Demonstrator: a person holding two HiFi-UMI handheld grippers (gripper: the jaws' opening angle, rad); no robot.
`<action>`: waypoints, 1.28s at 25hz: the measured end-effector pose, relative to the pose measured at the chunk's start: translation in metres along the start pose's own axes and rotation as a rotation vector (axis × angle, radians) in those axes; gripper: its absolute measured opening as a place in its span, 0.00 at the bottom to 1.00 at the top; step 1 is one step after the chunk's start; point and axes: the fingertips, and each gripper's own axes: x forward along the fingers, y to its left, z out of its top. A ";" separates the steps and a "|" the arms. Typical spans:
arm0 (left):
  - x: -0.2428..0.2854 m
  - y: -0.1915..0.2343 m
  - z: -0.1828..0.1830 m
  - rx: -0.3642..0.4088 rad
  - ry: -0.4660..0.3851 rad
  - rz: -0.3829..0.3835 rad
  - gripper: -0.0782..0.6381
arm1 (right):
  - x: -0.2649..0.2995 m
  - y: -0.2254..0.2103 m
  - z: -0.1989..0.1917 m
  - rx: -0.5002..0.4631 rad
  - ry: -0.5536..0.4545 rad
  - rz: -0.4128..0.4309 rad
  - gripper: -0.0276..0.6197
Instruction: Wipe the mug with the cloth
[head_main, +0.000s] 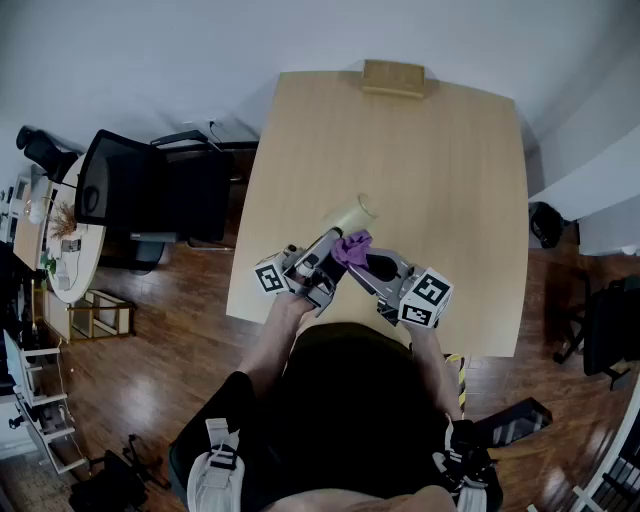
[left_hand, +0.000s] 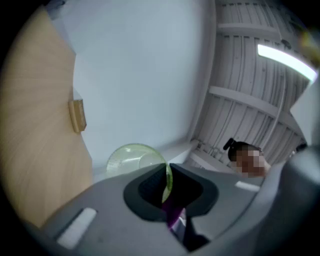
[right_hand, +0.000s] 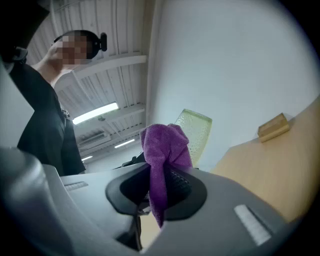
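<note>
Mug (head_main: 350, 216) is up off the surface (head_main: 450, 150), over its near half, lying tilted with its base pointing far. Left gripper (left_hand: 167, 187) has its fingers pinched on the mug's rim wall (one inside, one outside, we judge), which leaves the outer wall free. Right gripper (right_hand: 157, 186) has its fingers clamped on the purple cloth (right_hand: 162, 150), bunched ahead of them just beside the mug's right side, so we read wiping as under way. Wooden block (head_main: 393, 77) sits at the far edge, well apart.
</note>
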 end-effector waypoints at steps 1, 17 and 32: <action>-0.001 -0.002 0.002 0.010 0.003 -0.005 0.17 | -0.002 -0.002 -0.001 -0.003 0.005 -0.009 0.14; 0.026 -0.061 -0.025 0.172 0.144 -0.269 0.17 | -0.032 -0.020 0.046 0.812 -0.496 0.262 0.14; 0.000 -0.096 -0.063 0.219 0.476 -0.414 0.16 | -0.089 -0.004 0.088 0.507 -0.516 0.475 0.14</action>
